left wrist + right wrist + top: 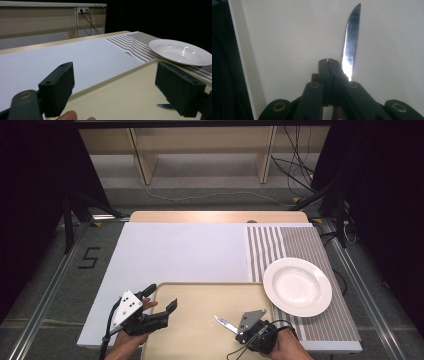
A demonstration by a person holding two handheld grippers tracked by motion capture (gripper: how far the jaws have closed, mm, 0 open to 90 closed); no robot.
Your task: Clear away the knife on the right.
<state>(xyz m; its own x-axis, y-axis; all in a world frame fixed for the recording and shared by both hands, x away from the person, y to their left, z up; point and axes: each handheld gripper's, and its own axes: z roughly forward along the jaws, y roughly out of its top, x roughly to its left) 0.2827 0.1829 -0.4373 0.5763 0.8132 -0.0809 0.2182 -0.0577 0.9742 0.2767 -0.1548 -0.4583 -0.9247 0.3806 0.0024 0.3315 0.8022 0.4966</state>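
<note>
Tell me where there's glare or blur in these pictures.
High view: a bright patch of light on the far wooden table edge, and the white plate looks nearly blown out. Left gripper view: the near black jaws are soft, with glints on the plate. Right gripper view: strong glare at the base of the knife blade.

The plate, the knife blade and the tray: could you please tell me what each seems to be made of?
The plate looks like glazed white ceramic, given its glossy highlights, though glossy plastic is possible. The knife blade looks like polished metal, probably steel: it mirrors light brightly. The tray seems to be matte beige plastic, with a smooth, dull surface and a moulded raised rim.
</note>
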